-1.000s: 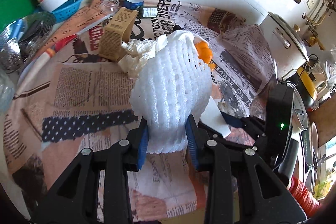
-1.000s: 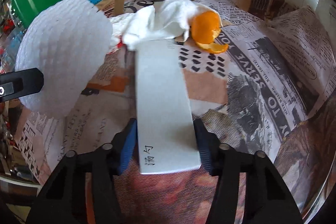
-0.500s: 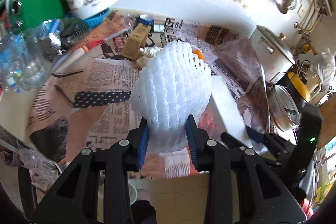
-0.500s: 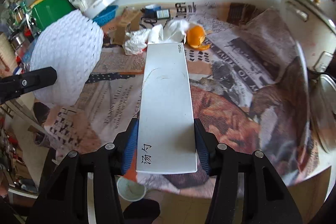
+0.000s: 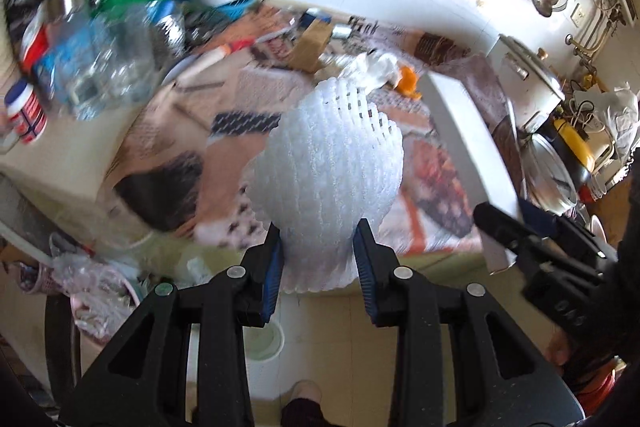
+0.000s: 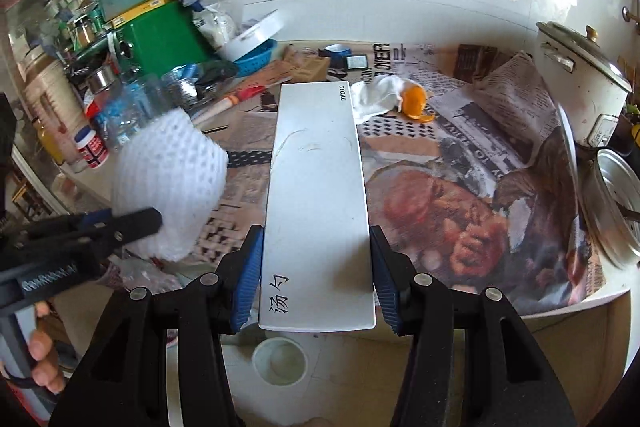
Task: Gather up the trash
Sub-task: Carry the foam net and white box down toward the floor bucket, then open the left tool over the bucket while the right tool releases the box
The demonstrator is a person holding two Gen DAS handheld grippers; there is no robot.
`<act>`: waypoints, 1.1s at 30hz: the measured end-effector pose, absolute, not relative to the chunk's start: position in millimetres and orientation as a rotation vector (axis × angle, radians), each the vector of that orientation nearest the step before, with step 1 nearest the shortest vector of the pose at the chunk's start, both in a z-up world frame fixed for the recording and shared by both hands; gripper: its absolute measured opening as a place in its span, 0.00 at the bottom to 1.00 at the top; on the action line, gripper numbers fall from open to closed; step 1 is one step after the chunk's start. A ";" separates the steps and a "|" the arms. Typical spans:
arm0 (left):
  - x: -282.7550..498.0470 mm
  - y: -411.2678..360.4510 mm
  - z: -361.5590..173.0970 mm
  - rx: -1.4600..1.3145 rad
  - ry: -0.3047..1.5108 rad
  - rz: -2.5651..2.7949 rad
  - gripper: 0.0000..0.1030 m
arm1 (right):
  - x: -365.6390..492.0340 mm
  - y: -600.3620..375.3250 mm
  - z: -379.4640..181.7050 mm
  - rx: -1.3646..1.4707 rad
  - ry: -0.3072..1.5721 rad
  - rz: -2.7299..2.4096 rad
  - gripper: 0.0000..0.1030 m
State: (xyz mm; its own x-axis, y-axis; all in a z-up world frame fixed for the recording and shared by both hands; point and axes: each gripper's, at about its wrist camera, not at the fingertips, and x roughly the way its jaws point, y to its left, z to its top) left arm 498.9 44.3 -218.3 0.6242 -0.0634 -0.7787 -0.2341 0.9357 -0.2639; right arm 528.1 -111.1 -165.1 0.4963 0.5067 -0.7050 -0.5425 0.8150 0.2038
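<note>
Left wrist view shows the left gripper (image 5: 318, 247) squeezing the foam net (image 5: 326, 179) near the table's (image 5: 80, 167) edge, while the right gripper (image 6: 316, 267) pinches the box (image 6: 316, 195), which might slip if tipped.

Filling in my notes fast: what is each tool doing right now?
Left tool: closed on the white foam net.
Right tool: closed on the flat white box.
</note>
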 end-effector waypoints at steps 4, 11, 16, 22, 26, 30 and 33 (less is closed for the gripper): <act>472.3 68.0 -238.6 -0.356 0.946 0.085 0.32 | 497.0 -87.2 -173.8 -0.005 0.872 0.628 0.46; 432.3 106.4 -288.9 -0.315 1.050 -0.001 0.32 | 440.9 -48.5 -212.6 0.057 0.981 0.570 0.46; 415.9 125.7 -353.2 -0.303 1.152 -0.048 0.32 | 409.4 -28.8 -267.6 0.085 1.089 0.520 0.46; 411.0 128.3 -462.6 -0.328 1.280 -0.049 0.32 | 398.8 -15.6 -356.0 0.082 1.215 0.469 0.46; 414.4 126.4 -550.0 -0.373 1.375 -0.020 0.32 | 406.8 -12.1 -434.0 0.079 1.324 0.430 0.46; 418.1 120.2 -636.7 -0.402 1.452 0.002 0.32 | 417.7 -9.9 -513.8 0.065 1.407 0.393 0.46; 419.6 116.5 -691.6 -0.418 1.507 0.000 0.32 | 425.5 -8.8 -566.5 0.076 1.453 0.382 0.46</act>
State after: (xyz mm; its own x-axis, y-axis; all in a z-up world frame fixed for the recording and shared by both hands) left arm 419.6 116.5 -691.6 0.0777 -0.2556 -0.9637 -0.2559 0.9291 -0.2671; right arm 425.5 -8.8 -566.5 0.0686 0.2991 -0.9518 -0.2082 0.9373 0.2796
